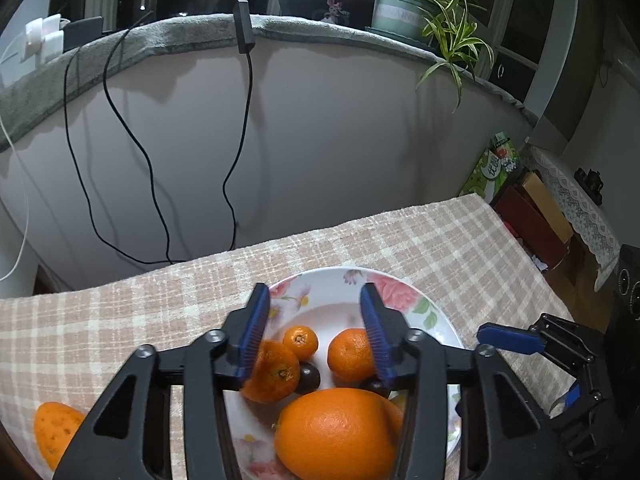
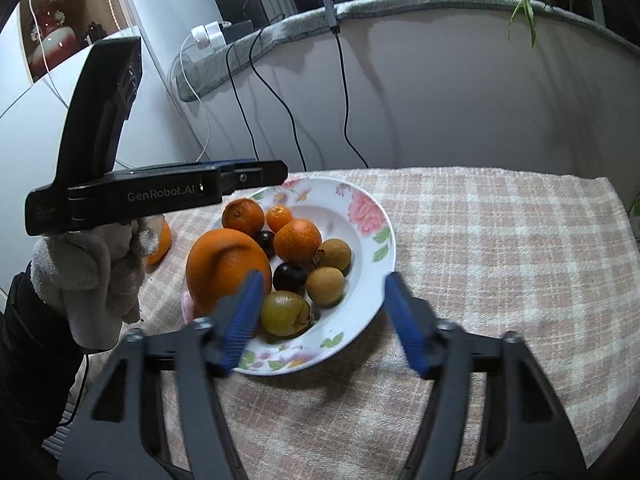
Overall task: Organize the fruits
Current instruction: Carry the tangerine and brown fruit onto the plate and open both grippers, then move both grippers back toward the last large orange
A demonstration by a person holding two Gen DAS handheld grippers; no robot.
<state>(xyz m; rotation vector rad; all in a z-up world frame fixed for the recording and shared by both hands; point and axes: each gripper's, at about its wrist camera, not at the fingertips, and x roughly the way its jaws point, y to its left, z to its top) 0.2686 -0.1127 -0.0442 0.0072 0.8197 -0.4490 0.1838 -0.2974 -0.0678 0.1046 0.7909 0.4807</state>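
Floral plate [image 2: 376,216] on the checked tabletop [image 2: 500,240], loaded with fruit: large orange [image 2: 224,268] at 9 o'clock on the plate, three small tangerines toward 11 and centre, two dark plums [image 2: 289,276] in the middle, brown round fruits [image 2: 326,285] toward 3 and 5. One more orange fruit [image 1: 52,428] lying off the plate on the cloth, at 8 o'clock in the left wrist view.

Left gripper [image 1: 316,336] above the plate, fingers parted with nothing pressed between them. Right gripper [image 2: 324,320] at the near rim, fingers spread wide, holding nothing; greenish-brown fruit [image 2: 286,314] just beside its left finger.

Judged stage: nearly done, with the stray fruit probably left to collect. To do well: approach the stray from above, fingers astride its widest part, closing gently to avoid bruising. Set down in the open gap at 1 o'clock on the plate, low and slow, so nothing rolls. Risk: nudging the large orange and scattering the small fruit.
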